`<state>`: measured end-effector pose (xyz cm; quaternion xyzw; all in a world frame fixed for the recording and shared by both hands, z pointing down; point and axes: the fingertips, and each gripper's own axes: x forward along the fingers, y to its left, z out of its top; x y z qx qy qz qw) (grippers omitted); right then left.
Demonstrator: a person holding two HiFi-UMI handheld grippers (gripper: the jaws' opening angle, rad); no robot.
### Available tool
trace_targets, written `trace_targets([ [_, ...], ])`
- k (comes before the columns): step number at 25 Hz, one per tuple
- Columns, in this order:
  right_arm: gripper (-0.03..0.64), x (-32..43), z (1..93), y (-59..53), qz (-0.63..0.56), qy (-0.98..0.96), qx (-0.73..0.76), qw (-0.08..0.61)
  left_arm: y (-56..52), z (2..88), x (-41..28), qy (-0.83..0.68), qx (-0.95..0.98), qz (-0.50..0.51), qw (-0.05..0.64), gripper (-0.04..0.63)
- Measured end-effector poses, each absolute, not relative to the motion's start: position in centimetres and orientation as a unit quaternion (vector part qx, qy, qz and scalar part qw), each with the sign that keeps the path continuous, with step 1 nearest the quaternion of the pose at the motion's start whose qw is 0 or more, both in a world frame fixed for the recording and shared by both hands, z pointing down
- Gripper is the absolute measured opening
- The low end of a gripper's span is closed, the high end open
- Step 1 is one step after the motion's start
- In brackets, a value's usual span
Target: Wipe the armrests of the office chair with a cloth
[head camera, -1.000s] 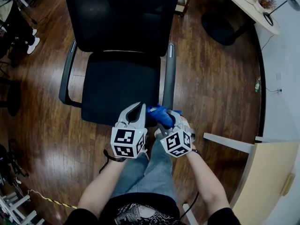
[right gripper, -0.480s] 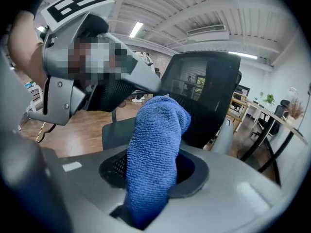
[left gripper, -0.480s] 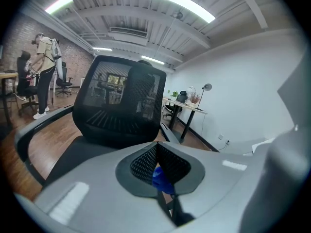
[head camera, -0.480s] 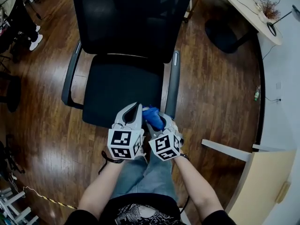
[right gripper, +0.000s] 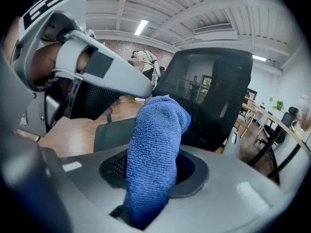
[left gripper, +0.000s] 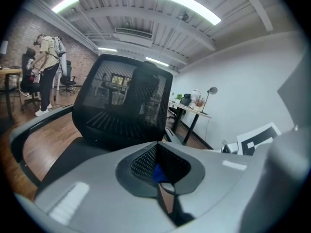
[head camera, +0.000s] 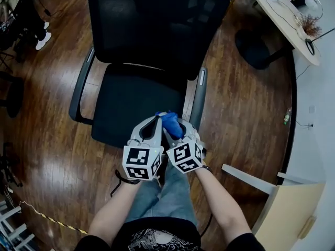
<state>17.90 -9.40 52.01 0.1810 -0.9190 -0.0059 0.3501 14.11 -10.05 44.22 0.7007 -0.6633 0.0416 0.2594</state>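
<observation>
The black office chair [head camera: 137, 103] stands in front of me, with a grey left armrest [head camera: 79, 89] and a grey right armrest [head camera: 198, 100]. My right gripper [head camera: 176, 132] is shut on a blue cloth [head camera: 170, 123], which stands up out of its jaws [right gripper: 156, 149] over the seat's front right corner. The cloth is just left of the right armrest's front end and apart from it. My left gripper [head camera: 156, 117] is shut, its tip right beside the top of the cloth. In the left gripper view the gripper [left gripper: 156, 145] shows only a sliver of the blue cloth [left gripper: 158, 173].
Dark wood floor [head camera: 52, 140] lies all round the chair. A desk [head camera: 285, 20] with a plant and lamp stands at the far right, with a dark round base [head camera: 256, 48] beside it. A light cabinet [head camera: 293, 203] is at my right. A person [left gripper: 48, 67] stands far left.
The right gripper has carried the cloth left, from the right armrest's front end up to the left gripper's tip. The left gripper has hardly moved.
</observation>
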Motion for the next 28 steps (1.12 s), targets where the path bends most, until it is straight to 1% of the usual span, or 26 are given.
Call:
trace_targets([
  [14,0.138,14.3,52.6,-17.4,-0.033,-0.924,0.117,0.363,-16.3,44.6,12.6,-0.687,0.672,0.033,0.274,0.005],
  [28,0.138,12.9,52.1,-27.6,-0.059,-0.922,0.099,0.370,-22.4,45.3,11.0,-0.712,0.642,0.024,0.285,0.005],
])
